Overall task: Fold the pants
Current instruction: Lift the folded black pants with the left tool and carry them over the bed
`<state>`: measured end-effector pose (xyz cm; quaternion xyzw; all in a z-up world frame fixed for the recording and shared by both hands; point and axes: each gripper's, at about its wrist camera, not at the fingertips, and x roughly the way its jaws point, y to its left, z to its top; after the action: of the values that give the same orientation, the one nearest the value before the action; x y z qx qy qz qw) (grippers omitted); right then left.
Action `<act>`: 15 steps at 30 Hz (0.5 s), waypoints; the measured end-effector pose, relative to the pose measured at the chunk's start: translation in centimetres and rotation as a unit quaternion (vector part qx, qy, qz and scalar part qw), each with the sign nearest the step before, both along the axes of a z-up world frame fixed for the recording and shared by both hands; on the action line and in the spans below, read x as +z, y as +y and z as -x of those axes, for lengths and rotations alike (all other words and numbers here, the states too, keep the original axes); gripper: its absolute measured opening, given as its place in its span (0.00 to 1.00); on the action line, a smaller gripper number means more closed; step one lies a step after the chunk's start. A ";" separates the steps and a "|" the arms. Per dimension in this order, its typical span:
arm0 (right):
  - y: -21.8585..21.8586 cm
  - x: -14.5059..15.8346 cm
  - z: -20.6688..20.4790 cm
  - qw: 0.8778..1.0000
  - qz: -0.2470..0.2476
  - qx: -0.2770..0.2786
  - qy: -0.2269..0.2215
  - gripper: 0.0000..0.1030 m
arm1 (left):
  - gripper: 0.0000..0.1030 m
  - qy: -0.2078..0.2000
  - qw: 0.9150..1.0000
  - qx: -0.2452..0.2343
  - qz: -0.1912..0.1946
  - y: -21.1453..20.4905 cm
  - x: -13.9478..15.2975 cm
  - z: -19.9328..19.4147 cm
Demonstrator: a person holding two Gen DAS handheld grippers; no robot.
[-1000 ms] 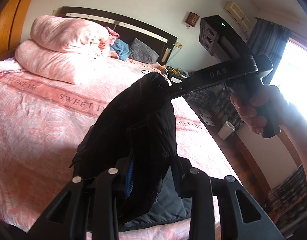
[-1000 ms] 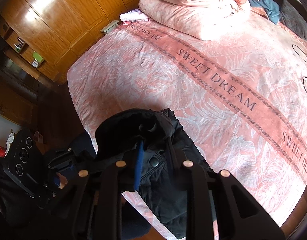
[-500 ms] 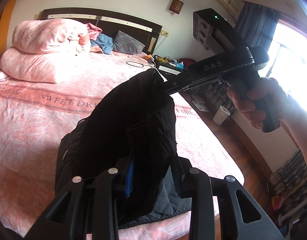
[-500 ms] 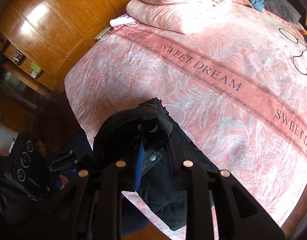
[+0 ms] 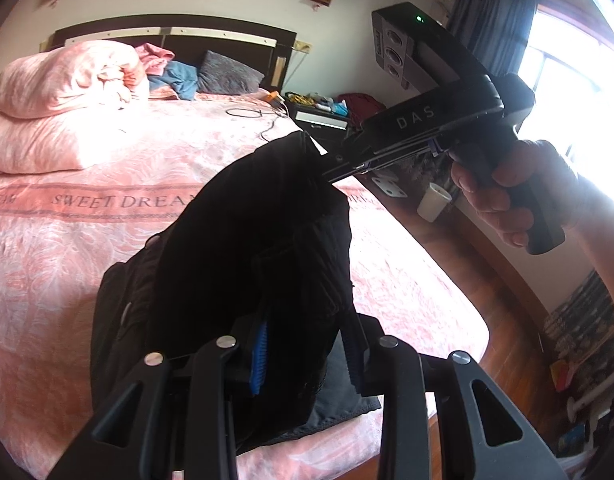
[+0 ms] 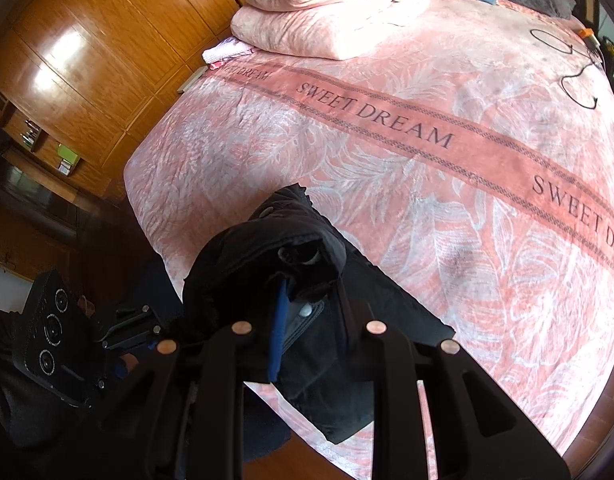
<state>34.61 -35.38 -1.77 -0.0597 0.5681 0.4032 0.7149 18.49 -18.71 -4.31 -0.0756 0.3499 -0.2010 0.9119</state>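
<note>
gripping black pants in both of my grippers. my left gripper at the bottom centre of its view has its jaws clamped on a thick bunch of the dark cloth. my right gripper reaches in from the upper right of that frame, held by a hand, and bites the top edge. in the right wrist view, my right gripper is shut on a fold with a snap button showing. the pants hang between the two, their lower part lying on the pink bedspread at the bed's near edge, lower centre of frame.
</note>
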 end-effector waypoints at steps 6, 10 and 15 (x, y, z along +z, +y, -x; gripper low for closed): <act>-1.9 -1.8 0.0 1.000 -0.006 -0.010 0.009 0.20 | 0.30 0.007 1.000 -0.013 -0.020 -2.1 -1.5 -0.3; -3.0 -3.1 -0.2 1.000 -0.010 -0.015 0.016 0.20 | 0.30 0.012 0.999 -0.019 -0.033 -3.4 -2.6 -0.6; -4.7 -4.8 -0.5 0.999 -0.019 -0.022 0.027 0.20 | 0.30 0.020 0.998 -0.026 -0.048 -4.8 -3.9 -0.9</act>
<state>35.07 -40.04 -6.61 -0.0228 0.5806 0.3991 0.7093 19.36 -23.49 -8.23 -0.0261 0.3789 -0.2061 0.9018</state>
